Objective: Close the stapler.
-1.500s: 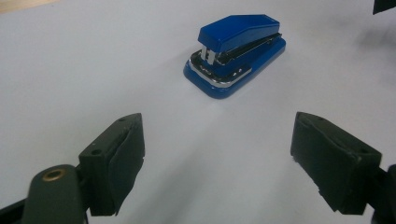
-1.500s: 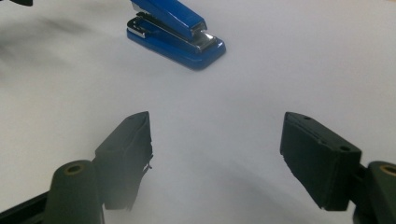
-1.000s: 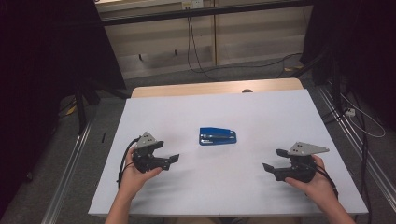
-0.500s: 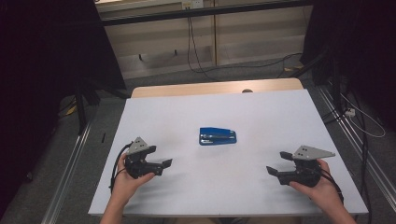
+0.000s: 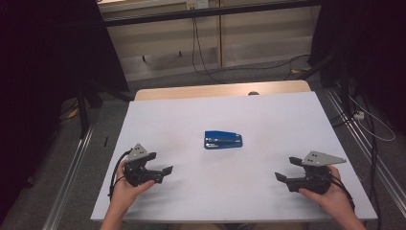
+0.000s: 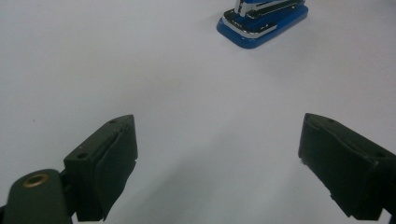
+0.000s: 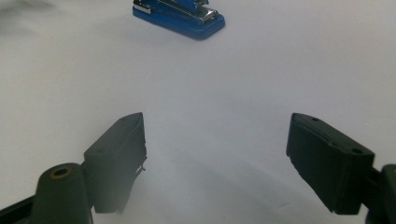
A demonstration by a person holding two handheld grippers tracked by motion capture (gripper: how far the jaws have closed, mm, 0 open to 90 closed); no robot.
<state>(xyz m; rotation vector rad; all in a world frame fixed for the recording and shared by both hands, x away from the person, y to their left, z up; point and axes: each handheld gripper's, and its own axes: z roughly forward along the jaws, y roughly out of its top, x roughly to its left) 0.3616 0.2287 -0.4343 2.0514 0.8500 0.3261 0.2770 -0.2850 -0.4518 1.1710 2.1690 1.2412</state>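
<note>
**Stapler untouched, both grippers empty**

Blue stapler (image 5: 223, 140) lies flat at the centre of the white table (image 5: 268, 115). Left gripper (image 5: 165, 171) sits at its 8 o'clock, right gripper (image 5: 282, 177) at 4 o'clock — both well apart from it, jaws wide, nothing between them.

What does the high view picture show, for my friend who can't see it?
A blue stapler lies in the middle of a white table. A person's hands hold two black claws near the front edge, the left claw and right claw, both open and empty.
</note>
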